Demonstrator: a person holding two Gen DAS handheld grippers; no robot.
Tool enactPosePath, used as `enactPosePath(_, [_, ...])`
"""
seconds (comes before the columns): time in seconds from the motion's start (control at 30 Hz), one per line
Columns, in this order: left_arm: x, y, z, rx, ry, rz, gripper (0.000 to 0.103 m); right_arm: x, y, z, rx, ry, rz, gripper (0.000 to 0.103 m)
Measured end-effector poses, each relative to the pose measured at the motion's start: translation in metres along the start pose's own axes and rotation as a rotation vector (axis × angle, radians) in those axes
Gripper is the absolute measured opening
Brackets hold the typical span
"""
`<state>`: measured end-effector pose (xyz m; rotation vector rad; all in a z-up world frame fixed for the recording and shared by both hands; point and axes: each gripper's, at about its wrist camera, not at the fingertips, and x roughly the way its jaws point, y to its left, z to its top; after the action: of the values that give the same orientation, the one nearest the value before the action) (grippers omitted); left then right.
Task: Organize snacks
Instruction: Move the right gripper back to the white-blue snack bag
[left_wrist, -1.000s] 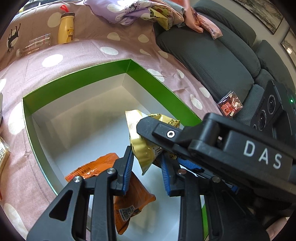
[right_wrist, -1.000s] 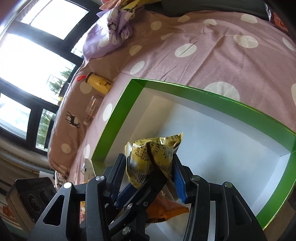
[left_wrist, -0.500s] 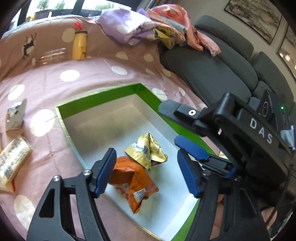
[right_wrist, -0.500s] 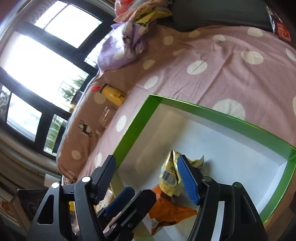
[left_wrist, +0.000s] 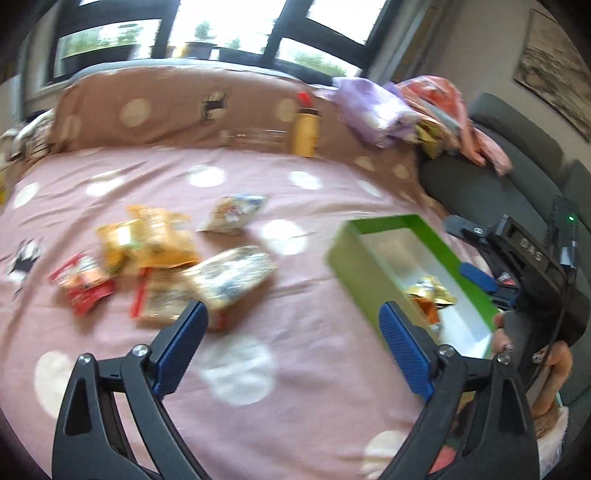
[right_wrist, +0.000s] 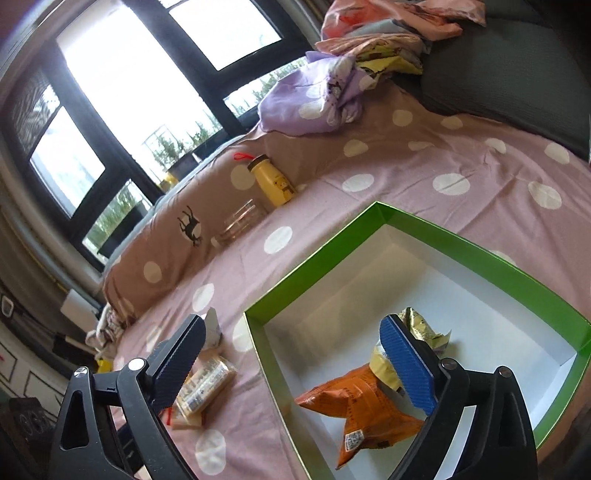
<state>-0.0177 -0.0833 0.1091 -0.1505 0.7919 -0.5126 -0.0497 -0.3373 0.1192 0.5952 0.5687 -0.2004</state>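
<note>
Both claws are spread wide and carry nothing. The left claw (left_wrist: 291, 345) hovers over the pink polka-dot bedspread (left_wrist: 258, 376), its blue pads well apart, facing the loose snacks lying to the left of the shallow green-rimmed cardboard box with a white inside (right_wrist: 321, 280). The right claw (right_wrist: 295, 363) hangs above that box, released too, with one pad over the box and the other outside its left wall.

Inside the box, near its front corner, lie a crinkled orange foil snack bag (right_wrist: 364, 397) and a crumpled gold foil snack packet (right_wrist: 424, 332), the gold one touching the orange one's far side. Two in, then, and plenty left out.

Left of the box on the bedspread sit a clear-wrapped pale biscuit pack (left_wrist: 236, 273), a yellow-orange chip bag (left_wrist: 162, 240), a small red-and-white sachet (left_wrist: 83, 284) and a pale blue-topped pouch (left_wrist: 232, 214). The left view is blurred, so labels cannot be read.

This looks like the fetch step: the next pick is likely the biscuit pack, nearest the left claw. That calls for lowering the pads either side of its narrow width, closing gently, then carrying it over the green rim.
</note>
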Motion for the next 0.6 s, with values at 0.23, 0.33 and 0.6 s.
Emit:
enactPosePath(0.23, [-0.029,0.091,-0.017,-0.237,-0.068,0.147,0.095,0.015,0.040,-0.021,-0.113,0.038,0.017,0.095])
enactPosePath(0.33, [-0.036,0.112,-0.016,-0.300,-0.079,0.196,0.095,0.022,0.055,-0.031,-0.158,0.058,0.033,0.095])
enactPosePath(0.6, [-0.044,0.135,-0.017,-0.309,-0.095,0.285,0.095,0.056,0.096,-0.044,-0.193,0.214,0.070,0.095])
